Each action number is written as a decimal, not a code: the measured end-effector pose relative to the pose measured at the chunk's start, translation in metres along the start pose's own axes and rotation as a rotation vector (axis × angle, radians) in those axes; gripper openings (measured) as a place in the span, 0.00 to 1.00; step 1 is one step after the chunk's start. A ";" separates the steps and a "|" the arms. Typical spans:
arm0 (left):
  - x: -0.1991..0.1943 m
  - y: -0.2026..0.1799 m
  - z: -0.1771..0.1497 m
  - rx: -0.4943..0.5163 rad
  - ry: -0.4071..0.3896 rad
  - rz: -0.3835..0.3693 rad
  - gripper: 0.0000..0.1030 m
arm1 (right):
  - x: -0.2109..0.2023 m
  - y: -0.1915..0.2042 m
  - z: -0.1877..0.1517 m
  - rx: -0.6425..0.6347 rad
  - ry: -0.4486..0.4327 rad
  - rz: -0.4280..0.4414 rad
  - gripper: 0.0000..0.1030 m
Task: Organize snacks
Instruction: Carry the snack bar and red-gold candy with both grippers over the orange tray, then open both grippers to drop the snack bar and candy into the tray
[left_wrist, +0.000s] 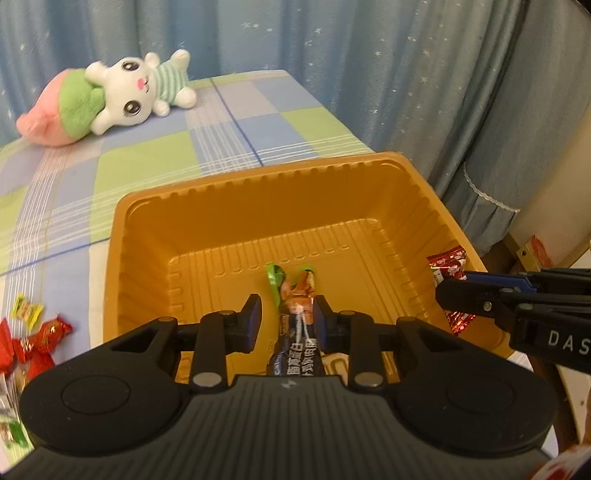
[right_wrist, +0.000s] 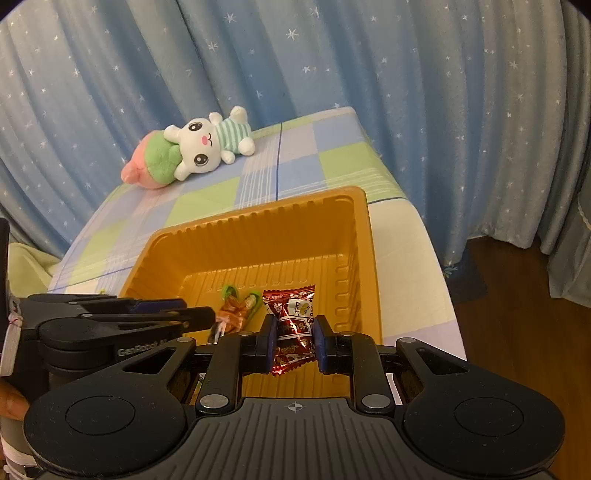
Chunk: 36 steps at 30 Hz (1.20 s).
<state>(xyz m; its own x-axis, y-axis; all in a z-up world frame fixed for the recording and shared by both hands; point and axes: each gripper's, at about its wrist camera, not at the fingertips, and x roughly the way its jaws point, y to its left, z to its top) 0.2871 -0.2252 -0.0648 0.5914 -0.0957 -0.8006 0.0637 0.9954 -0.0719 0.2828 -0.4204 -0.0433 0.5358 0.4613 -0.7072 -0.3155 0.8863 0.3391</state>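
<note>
Over orange tray: left claw angled down gripping dark sausage pack; right claw clamping red candy.

right hand-held gripper: "DAS" | left hand-held gripper: "GenRobot"

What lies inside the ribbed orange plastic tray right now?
Two gripped snacks hang over the orange plastic tray: a dark snack stick with green ends and a red foil packet. The floor beneath them and the grippers is hidden.
</note>
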 end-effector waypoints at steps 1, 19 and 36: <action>-0.002 0.003 -0.001 -0.010 -0.001 0.002 0.26 | 0.001 0.000 0.000 0.001 0.002 0.003 0.21; -0.027 0.035 -0.007 -0.098 -0.016 0.059 0.34 | 0.027 0.014 0.011 -0.039 0.006 0.046 0.21; -0.056 0.038 -0.023 -0.119 -0.043 0.067 0.58 | 0.009 0.021 0.001 -0.042 -0.036 0.074 0.70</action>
<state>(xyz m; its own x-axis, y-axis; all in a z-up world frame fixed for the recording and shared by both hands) 0.2374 -0.1814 -0.0365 0.6249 -0.0265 -0.7803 -0.0712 0.9933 -0.0907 0.2822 -0.3975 -0.0422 0.5374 0.5271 -0.6583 -0.3874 0.8476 0.3625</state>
